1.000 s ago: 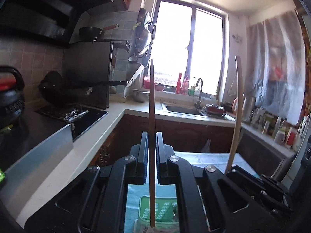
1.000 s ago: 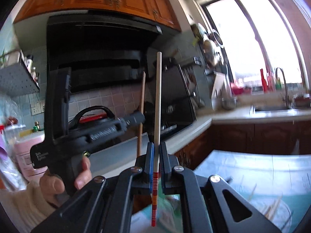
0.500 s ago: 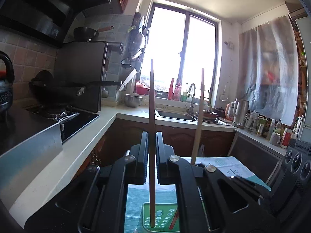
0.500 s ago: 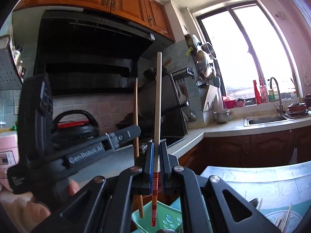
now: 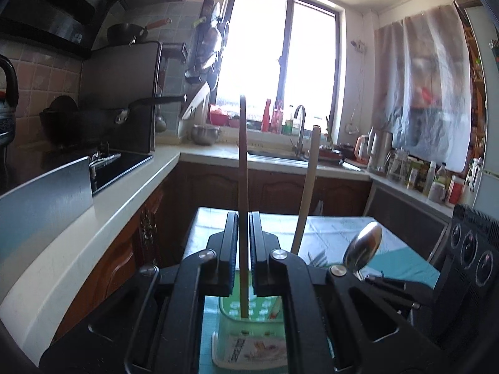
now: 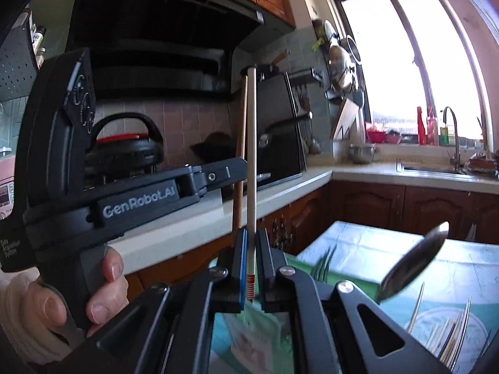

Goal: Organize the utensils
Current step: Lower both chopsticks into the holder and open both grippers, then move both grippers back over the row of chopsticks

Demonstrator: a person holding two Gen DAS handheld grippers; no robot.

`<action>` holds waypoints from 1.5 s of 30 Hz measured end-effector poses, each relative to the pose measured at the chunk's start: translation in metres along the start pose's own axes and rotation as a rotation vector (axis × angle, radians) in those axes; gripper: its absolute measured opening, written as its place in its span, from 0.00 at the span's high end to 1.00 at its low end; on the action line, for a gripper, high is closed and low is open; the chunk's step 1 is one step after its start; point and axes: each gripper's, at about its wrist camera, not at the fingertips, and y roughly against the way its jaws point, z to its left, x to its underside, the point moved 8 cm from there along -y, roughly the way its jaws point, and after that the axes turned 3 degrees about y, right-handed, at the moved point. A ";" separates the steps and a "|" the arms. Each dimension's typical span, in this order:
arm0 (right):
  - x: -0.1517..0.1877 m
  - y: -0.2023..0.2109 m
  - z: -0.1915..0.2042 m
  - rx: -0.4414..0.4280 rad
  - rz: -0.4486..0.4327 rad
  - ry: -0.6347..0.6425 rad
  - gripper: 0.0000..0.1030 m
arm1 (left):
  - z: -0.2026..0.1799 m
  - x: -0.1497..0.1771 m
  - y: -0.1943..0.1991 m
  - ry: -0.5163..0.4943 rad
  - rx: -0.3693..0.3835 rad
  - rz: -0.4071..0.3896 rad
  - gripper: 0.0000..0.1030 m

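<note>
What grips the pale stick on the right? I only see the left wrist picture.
Observer: The right tool is shut on that pale chopstick, holding it upright.
Visitor: And who carries the tool in my picture?
Observer: A person's hand wraps the handle of the left tool, which is shut on the brown chopstick.
Visitor: Is anything else waiting to be sorted?
Observer: Yes, a cluster of forks sits low on the right of the right wrist picture.
</note>
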 end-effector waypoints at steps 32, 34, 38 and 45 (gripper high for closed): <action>0.028 0.122 -0.048 0.133 0.187 -0.248 0.52 | -0.123 0.057 0.065 0.057 0.052 0.195 0.42; 0.033 0.131 -0.059 0.163 0.208 -0.269 0.53 | -0.143 0.065 0.061 0.017 0.051 0.223 0.42; 0.049 0.151 -0.091 0.219 0.285 -0.357 0.59 | -0.181 0.081 0.049 -0.034 0.066 0.282 0.42; 0.084 0.178 -0.163 0.283 0.452 -0.580 0.74 | -0.236 0.117 0.002 -0.094 0.079 0.457 0.42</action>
